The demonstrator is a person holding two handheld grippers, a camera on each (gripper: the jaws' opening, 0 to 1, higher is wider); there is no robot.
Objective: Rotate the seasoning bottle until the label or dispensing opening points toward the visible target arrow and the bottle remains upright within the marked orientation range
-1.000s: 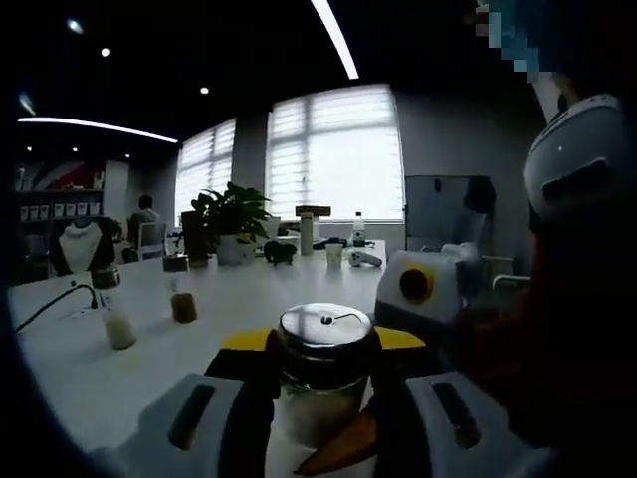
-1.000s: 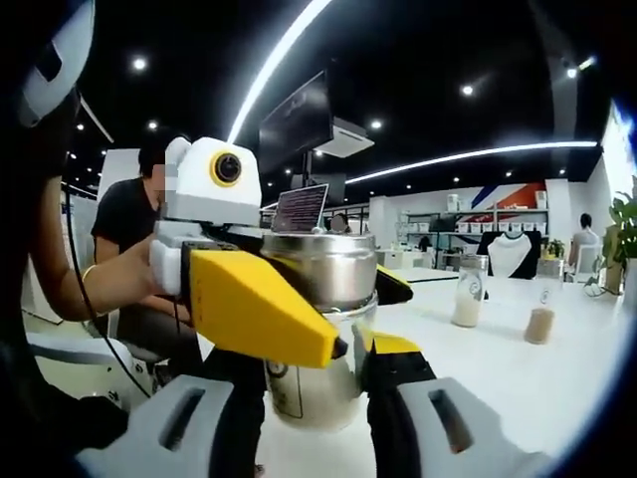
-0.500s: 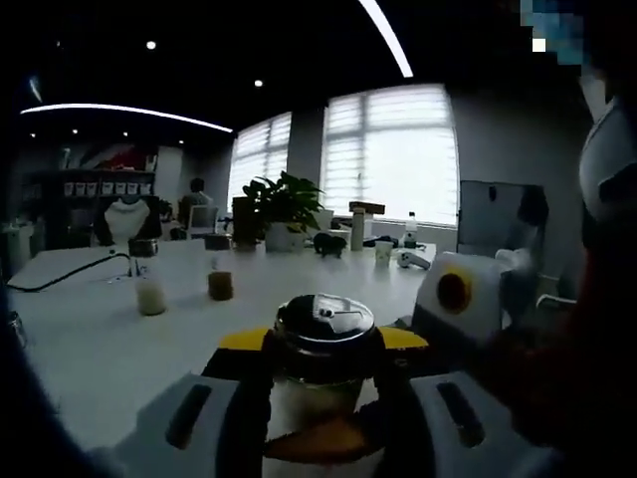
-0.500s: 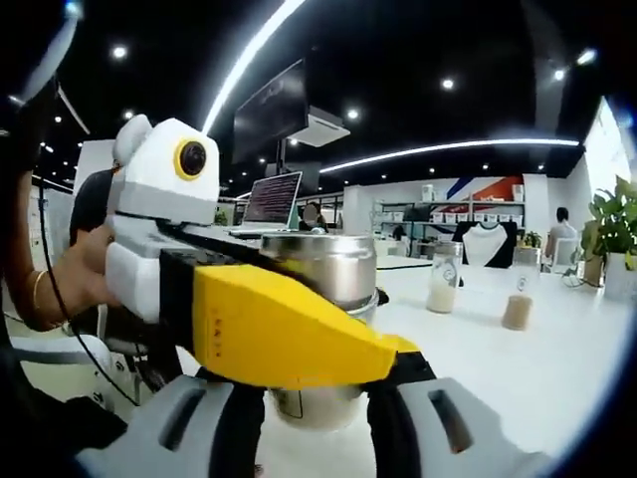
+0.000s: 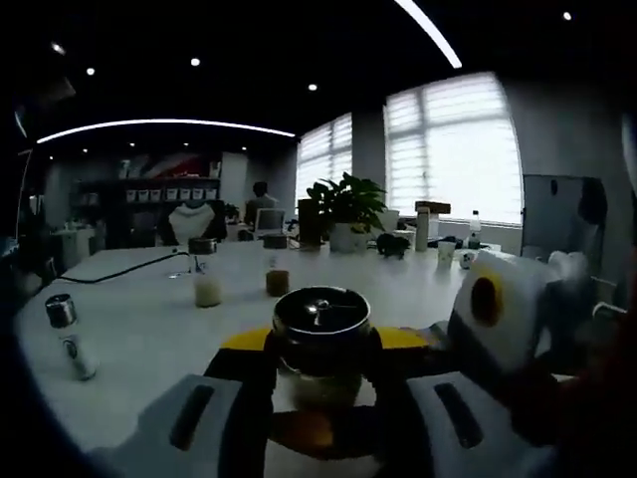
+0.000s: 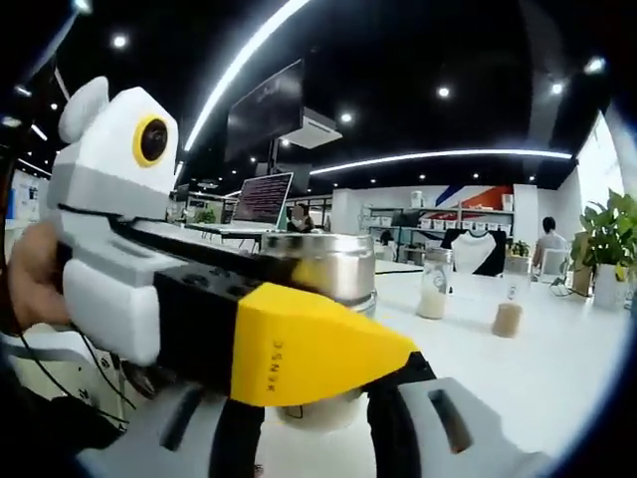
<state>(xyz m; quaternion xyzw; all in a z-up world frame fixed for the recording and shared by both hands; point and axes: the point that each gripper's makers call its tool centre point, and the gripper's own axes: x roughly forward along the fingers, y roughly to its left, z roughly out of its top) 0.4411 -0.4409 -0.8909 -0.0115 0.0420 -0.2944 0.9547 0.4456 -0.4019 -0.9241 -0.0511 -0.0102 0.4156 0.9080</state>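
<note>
The seasoning bottle (image 5: 320,311) has a shiny steel lid and a pale body, and it stands upright between my left gripper (image 5: 323,344), which is shut on it just under the lid. The right gripper's white housing (image 5: 493,319) sits close on the right. In the right gripper view the bottle (image 6: 323,267) rises between my right gripper (image 6: 318,403), shut on its lower body. The left gripper's yellow finger (image 6: 309,344) crosses in front of the bottle from the left, and its label is hidden.
On the white table (image 5: 149,329) stand a small shaker (image 5: 68,339) at the left and two jars (image 5: 207,284) further back, with a plant (image 5: 343,204) behind. The jars (image 6: 433,284) also stand to the right; a hand (image 6: 30,289) holds the left gripper.
The left gripper has swung around the bottle, so its view pans left and a small shaker enters. In the right gripper view it comes nearer, covering more of the bottle.
</note>
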